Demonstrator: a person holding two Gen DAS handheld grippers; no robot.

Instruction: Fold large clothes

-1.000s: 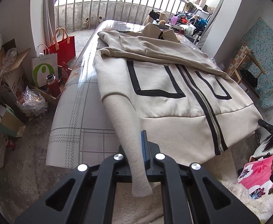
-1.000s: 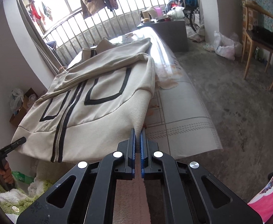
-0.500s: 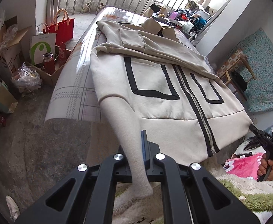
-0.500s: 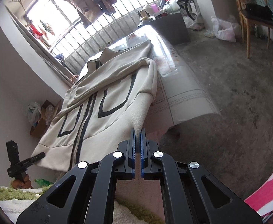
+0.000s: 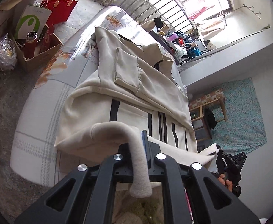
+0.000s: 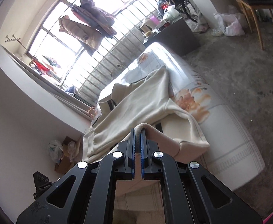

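— While both views tilt, where does the garment lie?

— The cream jacket (image 5: 117, 93) with black stripes is spread on the mattress (image 5: 43, 130), its collar end toward the barred window (image 6: 99, 56). Its near hem corners are lifted off the surface.

— State of the left gripper (image 5: 143, 140)?

— Fingers nearly together, clamped on the jacket's left sleeve cuff (image 5: 138, 168); the cuff end hangs out behind the pads, and the sleeve arches up from the body of the jacket.

— And the right gripper (image 6: 138, 141)?

— Fingers narrow, pinching a fold of cream fabric (image 6: 155, 130) at the jacket's other near corner. In the left view the same gripper (image 5: 227, 160) shows at the far right, held by a hand (image 5: 226, 182), with cloth at its tip.

— Surroundings?

— Red and white paper bags (image 5: 48, 9) and a cardboard box (image 5: 37, 56) stand on the floor beside the mattress; a wooden chair (image 6: 255, 5) stands well apart.
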